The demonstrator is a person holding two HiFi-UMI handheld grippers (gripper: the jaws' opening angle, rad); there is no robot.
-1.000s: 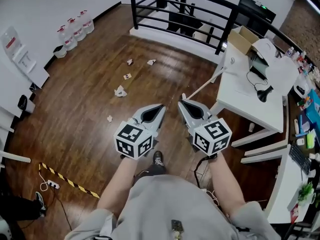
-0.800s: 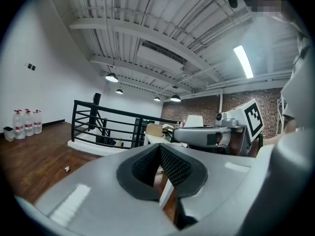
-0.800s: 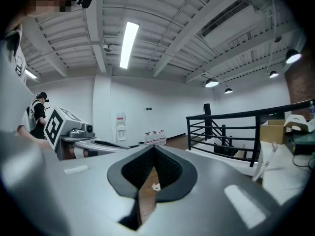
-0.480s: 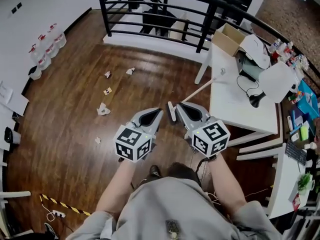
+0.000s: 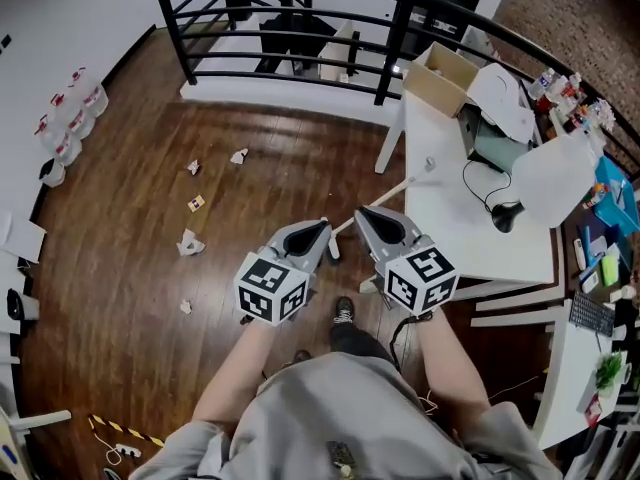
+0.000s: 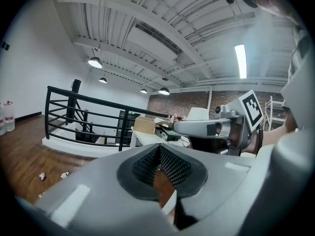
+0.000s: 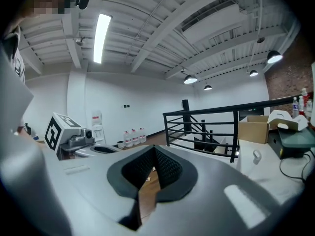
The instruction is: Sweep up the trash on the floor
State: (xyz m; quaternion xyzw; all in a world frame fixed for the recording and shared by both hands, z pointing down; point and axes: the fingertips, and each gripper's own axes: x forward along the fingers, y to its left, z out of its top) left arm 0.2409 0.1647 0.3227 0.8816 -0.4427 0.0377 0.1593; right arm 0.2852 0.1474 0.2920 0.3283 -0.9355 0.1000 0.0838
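Both forearms [image 5: 243, 366] reach forward side by side, left tool [image 5: 320, 230] and right tool [image 5: 364, 216] pointing nearly level above the floor [image 5: 130, 268], each closed, gripping nothing.

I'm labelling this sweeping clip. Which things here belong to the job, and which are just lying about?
Job:
paper scraps; long pale handle, probably a broom's; left gripper and right gripper, jaws shut, empty.

Lying about:
water bottles; cardboard box; white table; black railing; striped tape.
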